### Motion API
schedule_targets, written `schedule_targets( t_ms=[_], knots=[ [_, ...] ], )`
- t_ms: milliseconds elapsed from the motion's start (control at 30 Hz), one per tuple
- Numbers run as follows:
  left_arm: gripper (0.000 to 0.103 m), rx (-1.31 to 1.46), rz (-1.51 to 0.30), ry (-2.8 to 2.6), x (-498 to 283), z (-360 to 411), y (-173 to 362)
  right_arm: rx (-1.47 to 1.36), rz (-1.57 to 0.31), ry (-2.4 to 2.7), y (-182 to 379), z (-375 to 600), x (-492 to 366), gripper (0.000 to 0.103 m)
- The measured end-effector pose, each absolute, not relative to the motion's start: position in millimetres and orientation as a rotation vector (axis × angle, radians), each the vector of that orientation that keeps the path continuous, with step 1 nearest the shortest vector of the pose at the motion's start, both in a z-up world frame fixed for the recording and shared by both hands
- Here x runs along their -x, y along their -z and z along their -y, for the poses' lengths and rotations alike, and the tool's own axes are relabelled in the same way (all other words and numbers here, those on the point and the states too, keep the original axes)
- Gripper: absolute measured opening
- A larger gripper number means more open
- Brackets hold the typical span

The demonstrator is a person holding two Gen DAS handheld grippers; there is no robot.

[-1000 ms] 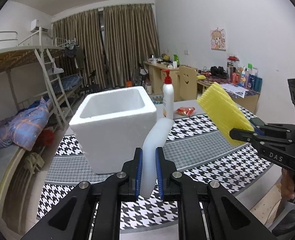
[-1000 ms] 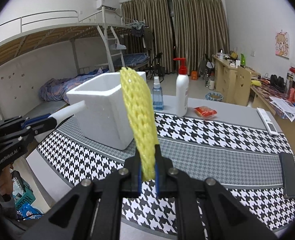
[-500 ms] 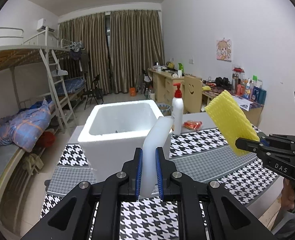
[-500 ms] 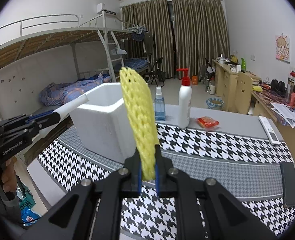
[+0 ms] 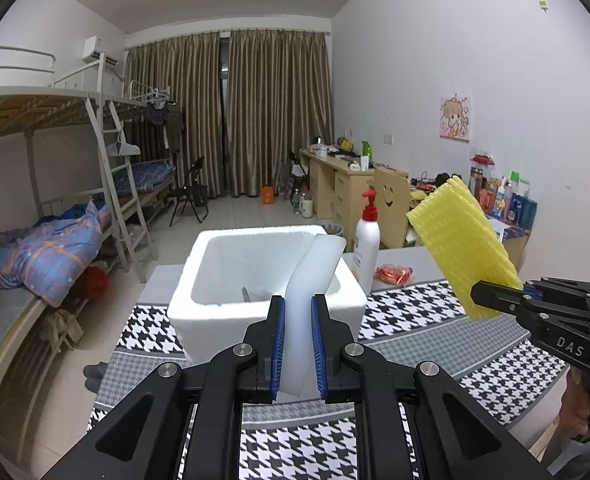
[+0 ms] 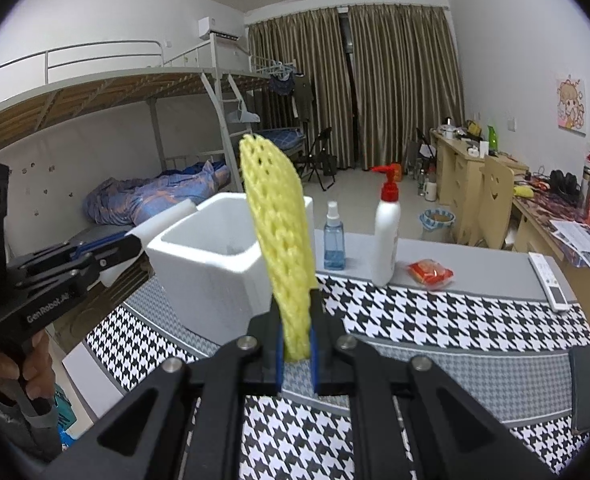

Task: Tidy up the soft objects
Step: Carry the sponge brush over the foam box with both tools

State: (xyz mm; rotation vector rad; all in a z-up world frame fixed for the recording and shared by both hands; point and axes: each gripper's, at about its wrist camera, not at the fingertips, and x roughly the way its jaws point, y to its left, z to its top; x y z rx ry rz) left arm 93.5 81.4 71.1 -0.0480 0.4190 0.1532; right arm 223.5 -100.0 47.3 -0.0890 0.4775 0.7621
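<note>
Above the white foam box [image 5: 223, 280], you are holding two soft pieces, one in each gripper. Your left gripper [image 5: 296, 344] is pressing its blue pads on a white foam strip [image 5: 307, 292], and the strip is bending forward so that its upper end is hanging over the near right rim of the box. Your right gripper [image 6: 297, 344] is squeezing the lower end of a yellow foam net sleeve [image 6: 277, 232], which is standing nearly upright between the jaws. In the left wrist view this sleeve [image 5: 461, 244] is floating to the right of the box, well apart from it and higher than its rim.

The box is sitting on a table with a houndstooth tablecloth [image 6: 435, 320]. Behind the box, to its right, a blue spray bottle [image 6: 334, 236] and a white pump bottle with a red head [image 6: 387, 236] are standing upright. A small red snack packet [image 6: 431, 272] is lying just right of the pump bottle, and a white remote control [image 6: 549, 280] is lying farther to the right, at the table edge. Something dark is lying on the bottom of the box, but it is too small to tell what.
</note>
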Motion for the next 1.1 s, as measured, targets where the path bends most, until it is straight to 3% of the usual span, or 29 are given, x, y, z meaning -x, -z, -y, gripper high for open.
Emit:
schedule_targets(
  t_ms=[1100],
  knots=[
    [0.014, 0.091, -0.462, -0.174, -165, -108, -69, 0.092, -0.488, -0.762, -70, 52, -267, 0.012]
  ],
)
